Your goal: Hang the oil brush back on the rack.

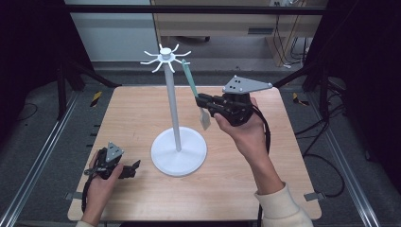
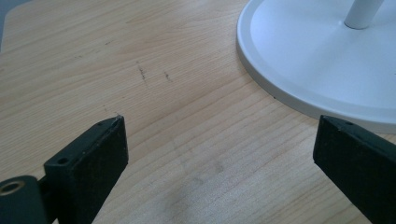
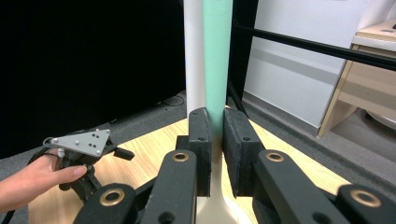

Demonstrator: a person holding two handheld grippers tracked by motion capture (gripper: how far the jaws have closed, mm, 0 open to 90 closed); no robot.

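Note:
A white stand (image 1: 173, 99) rises from a round base (image 1: 178, 152) mid-table, with a ring of hooks (image 1: 165, 56) at its top. My right gripper (image 1: 201, 100) is raised to the right of the pole and is shut on a spatula (image 1: 191, 80) with a mint-green handle. The handle's tip points up toward the hooks, and the pale blade (image 1: 204, 119) hangs below the jaws. In the right gripper view the handle (image 3: 217, 56) stands between the jaws (image 3: 217, 135), beside the pole (image 3: 192, 56). My left gripper (image 1: 136, 166) rests open on the table, left of the base (image 2: 317, 60), holding nothing (image 2: 219, 154).
The wooden table (image 1: 137, 109) stands inside a black frame with metal rails along both sides. Cables trail on the floor at the right, and wooden furniture stands beyond the far edge. The left hand and its gripper (image 3: 84, 149) appear low in the right gripper view.

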